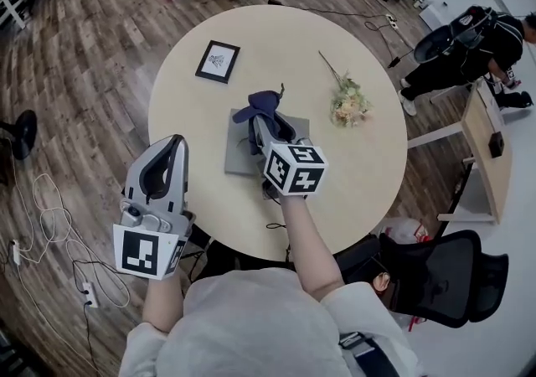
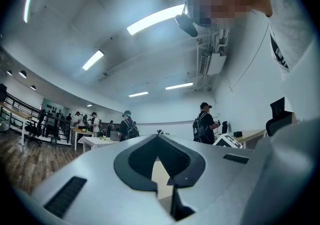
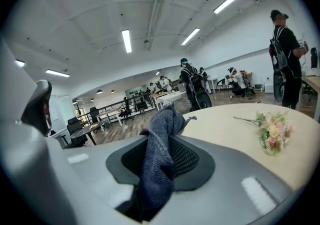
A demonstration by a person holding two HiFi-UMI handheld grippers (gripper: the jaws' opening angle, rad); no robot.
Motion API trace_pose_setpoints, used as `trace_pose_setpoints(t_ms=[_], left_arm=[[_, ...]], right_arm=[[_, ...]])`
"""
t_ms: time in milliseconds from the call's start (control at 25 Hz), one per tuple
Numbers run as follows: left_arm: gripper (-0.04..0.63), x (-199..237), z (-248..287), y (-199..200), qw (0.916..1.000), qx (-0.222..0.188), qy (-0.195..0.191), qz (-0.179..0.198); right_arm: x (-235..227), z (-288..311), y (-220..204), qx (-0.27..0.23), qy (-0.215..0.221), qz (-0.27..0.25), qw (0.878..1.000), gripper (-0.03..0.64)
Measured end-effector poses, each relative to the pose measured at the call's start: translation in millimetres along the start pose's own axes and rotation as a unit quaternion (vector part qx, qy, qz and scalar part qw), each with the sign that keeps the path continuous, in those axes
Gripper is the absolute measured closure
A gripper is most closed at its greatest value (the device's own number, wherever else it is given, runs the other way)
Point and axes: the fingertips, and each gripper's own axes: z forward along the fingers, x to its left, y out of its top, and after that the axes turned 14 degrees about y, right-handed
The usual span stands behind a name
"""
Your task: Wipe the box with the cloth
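A flat grey box (image 1: 239, 162) lies at the middle of the round table (image 1: 276, 36). My right gripper (image 1: 261, 121) is over the box, shut on a dark blue cloth (image 1: 260, 104) that bunches up past its tips. In the right gripper view the cloth (image 3: 159, 155) hangs pinched between the jaws, and the box is hidden under the gripper. My left gripper (image 1: 175, 142) is held off the table's near-left edge, away from the box, shut with nothing in it; its jaws (image 2: 159, 137) meet at the tips.
A framed picture (image 1: 218, 61) lies at the table's far left. A small bunch of flowers (image 1: 347, 102) lies to the right of the box, flowers (image 3: 272, 132). A black office chair (image 1: 435, 276) stands at the near right. Cables (image 1: 50, 216) trail over the floor at left.
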Motion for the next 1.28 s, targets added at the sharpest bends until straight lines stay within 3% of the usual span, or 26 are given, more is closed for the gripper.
trace_pose_setpoints(t_ms=[200, 600, 760, 960, 1040, 1120, 1280], left_arm=[[0.589, 9.7, 0.0, -10.3, 0.9998, 0.013, 0.016, -0.004], [0.588, 37.6, -3.1, -30.3, 0.9982, 0.039, 0.046, 0.001], [0.588, 46.2, -4.0, -35.4, 0.9977, 0.044, 0.052, -0.002], [0.588, 52.1, -3.6, -39.5, 0.9974, 0.046, 0.054, -0.006], [0.588, 53.2, -3.4, -40.0, 0.9974, 0.047, 0.054, -0.006], [0.588, 54.1, -3.6, -40.8, 0.9973, 0.05, 0.053, -0.005], [0.588, 55.3, -3.9, -42.6, 0.9972, 0.052, 0.054, -0.005]], right_arm=[[-4.5, 36.6, -27.4, 0.033, 0.008, 0.029, 0.999, 0.508], [-21.6, 84.0, -77.1, 0.109, -0.003, 0.024, 0.994, 0.508], [-30.8, 92.6, -98.9, 0.153, -0.025, 0.01, 0.988, 0.455], [-40.0, 88.8, -103.7, 0.164, -0.051, -0.003, 0.985, 0.408], [-40.4, 91.7, -110.4, 0.178, -0.049, 0.01, 0.983, 0.41], [-38.1, 96.3, -117.9, 0.195, -0.047, 0.016, 0.98, 0.459], [-36.5, 106.3, -120.3, 0.213, -0.051, -0.022, 0.975, 0.503]])
